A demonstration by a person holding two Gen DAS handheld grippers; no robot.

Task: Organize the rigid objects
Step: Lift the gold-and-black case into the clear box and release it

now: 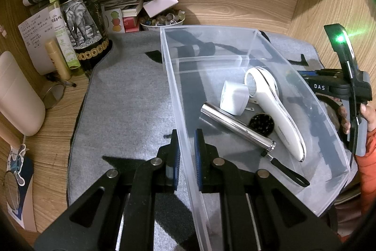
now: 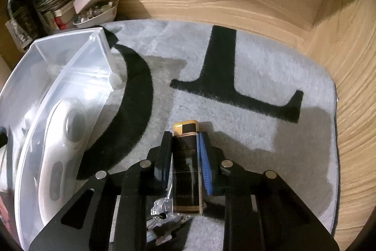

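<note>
Evidently we pinned the clear bin's [image 1: 188, 95] near wall in the left gripper [image 1: 187, 149], likely steadying it. Just beside the bin, on the grey mat [image 2: 258, 62], our right gripper [image 2: 185, 157] had narrowed onto a dark bottle [image 2: 186, 166], probably bin-bound.

Both wrist cameras look steeply down, close over the grey mat [image 2: 246, 58]; both views share the clear plastic bin [image 1: 235, 29].

We see open grey mat [image 2: 270, 77] right of the clear bin [image 2: 103, 55]; bottles [image 1: 77, 4] and clutter crowd its far-left corner.
</note>
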